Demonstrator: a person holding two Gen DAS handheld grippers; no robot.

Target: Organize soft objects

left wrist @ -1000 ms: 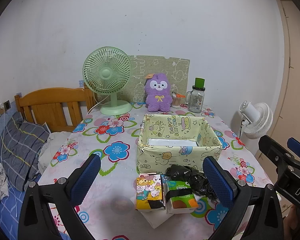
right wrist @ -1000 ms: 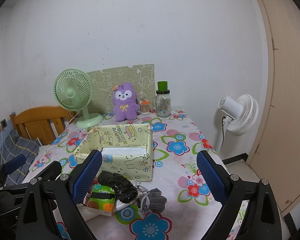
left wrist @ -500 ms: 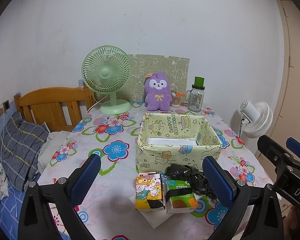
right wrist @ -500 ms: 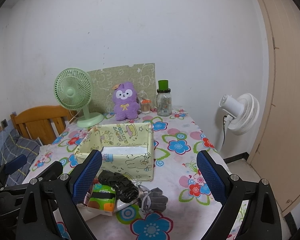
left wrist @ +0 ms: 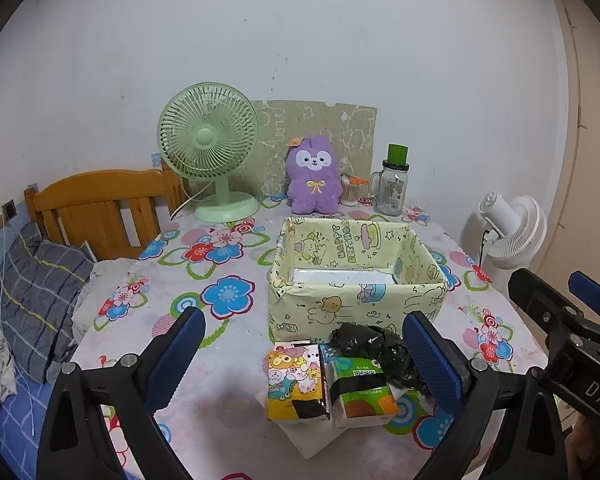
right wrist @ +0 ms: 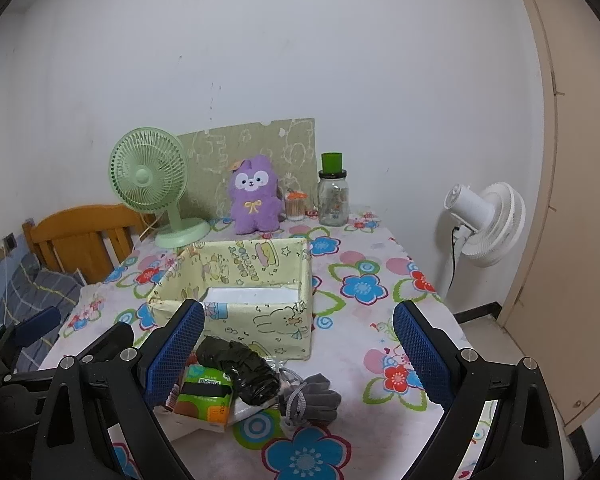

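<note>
White wall stands behind a table (left wrist: 228, 364) with a bright flower cloth, and the soft things lie in a little heap at its near edge. Two tissue packs sit side by side, a yellow tissue pack (left wrist: 294, 384) and a green tissue pack (left wrist: 360, 390), both touching each other on a white cloth (left wrist: 312, 438). A crumpled black bag (left wrist: 374, 346) leans on the green pack, and a grey glove (right wrist: 314, 398) lies just beside the bag. Right behind the heap stands a yellow paper-lined box (left wrist: 356, 300), open on top, which looks like the place for them. The left gripper (left wrist: 304, 360) hangs over the packs with its jaws spread wide and nothing in them. The right gripper (right wrist: 296, 356) hangs over the bag and glove, also wide apart and bare. Trouble could come from the packs being so close: a pinch on one may drag the other, or pull the white cloth along. The black bag is slippery and floppy, so it may slide out of the pads. The box walls look thin, so a bump could push it toward the purple plush toy (left wrist: 314, 182) and the glass jar (left wrist: 392, 188) at the back. The two grippers are near each other and might knock together.
</note>
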